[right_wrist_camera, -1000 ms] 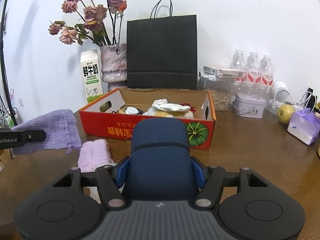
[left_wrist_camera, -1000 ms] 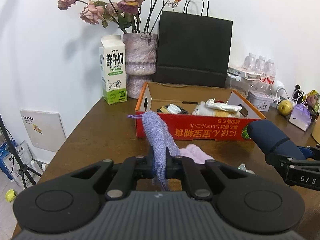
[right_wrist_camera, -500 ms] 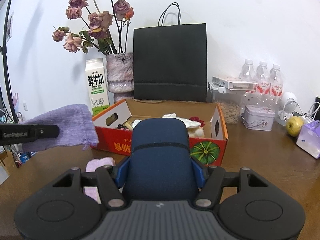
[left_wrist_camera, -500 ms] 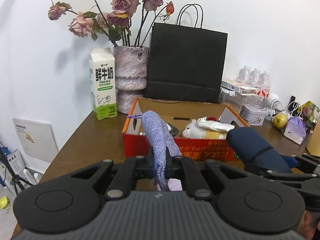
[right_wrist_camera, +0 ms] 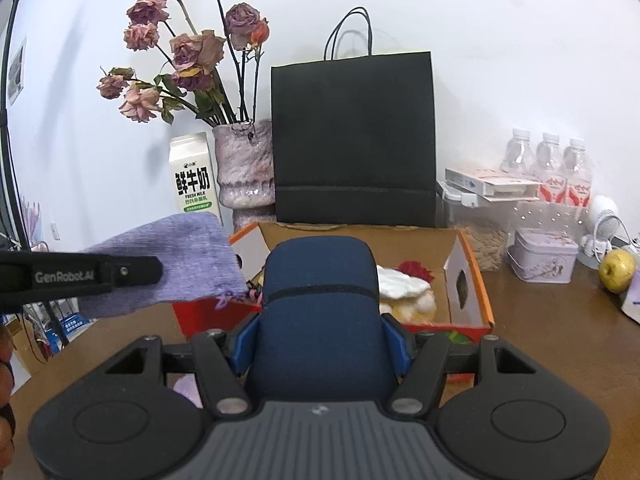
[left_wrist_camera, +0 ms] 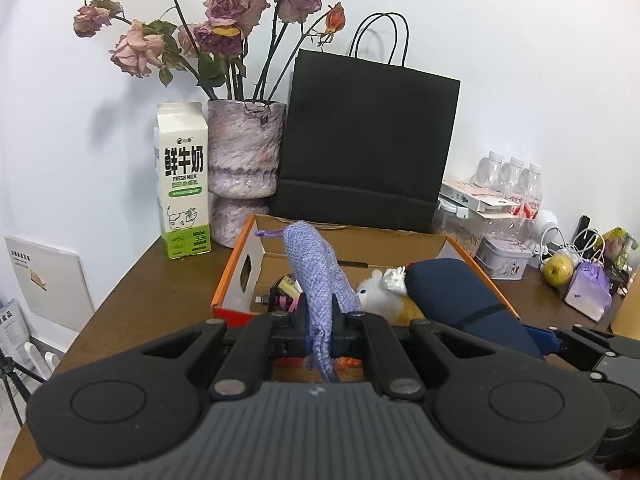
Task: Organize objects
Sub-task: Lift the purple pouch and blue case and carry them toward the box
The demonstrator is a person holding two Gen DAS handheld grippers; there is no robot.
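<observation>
**Both hands carry soft items over the cardboard box**

Left wrist view: the left gripper (left_wrist_camera: pixel 319 322) has its fingers pinched fully together on a purple knitted pouch (left_wrist_camera: pixel 318 276), gripping it at the lower end so that the pouch stands up and arches forward, its drawstring end hanging above the open cardboard box (left_wrist_camera: pixel 240 276). This looks like a carry ready for a drop into the box, which is the likely place for loose things. Inside the box lie a white plush toy (left_wrist_camera: pixel 376 294) and some small items that are hard to make out. To the right, the navy case (left_wrist_camera: pixel 460 300) held by the other hand reaches over the box's near right corner. A milk carton (left_wrist_camera: pixel 183 200), a vase (left_wrist_camera: pixel 244 164) of dried roses and a black paper bag (left_wrist_camera: pixel 368 140) stand behind the box on the table (left_wrist_camera: pixel 152 284).

Right wrist view: the right gripper (right_wrist_camera: pixel 320 340) holds the navy case (right_wrist_camera: pixel 320 308) at a middling width, its blue finger pads (right_wrist_camera: pixel 244 346) pressed to the case's sides, with the case pointing at the box (right_wrist_camera: pixel 472 280). The left gripper's black arm (right_wrist_camera: pixel 80 276) crosses from the left, and the purple pouch (right_wrist_camera: pixel 172 264) hangs from it just over the box's left edge. Both items are in the air, not yet put down. An apple (right_wrist_camera: pixel 618 266), a small tin (right_wrist_camera: pixel 546 256) and water bottles (right_wrist_camera: pixel 550 168) stay well off to the right.
</observation>
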